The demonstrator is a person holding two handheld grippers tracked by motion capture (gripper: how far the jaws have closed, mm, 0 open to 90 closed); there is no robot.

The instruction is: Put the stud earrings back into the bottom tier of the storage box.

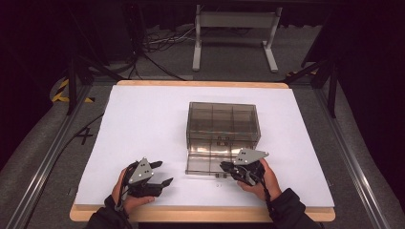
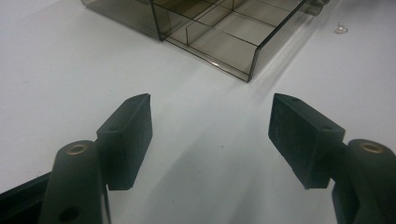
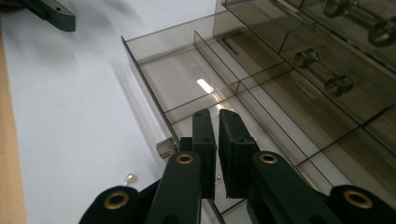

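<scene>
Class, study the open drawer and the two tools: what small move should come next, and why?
Probably bring the left tool toward the small bead lying beside the open drawer. Its jaws stand open and empty, the bead sits loose outside the drawer, and the right tool is shut at the drawer's front.

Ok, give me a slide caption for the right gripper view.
Right gripper, fingers shut, poised over the pulled-out bottom drawer of a smoky clear organizer box.
</scene>
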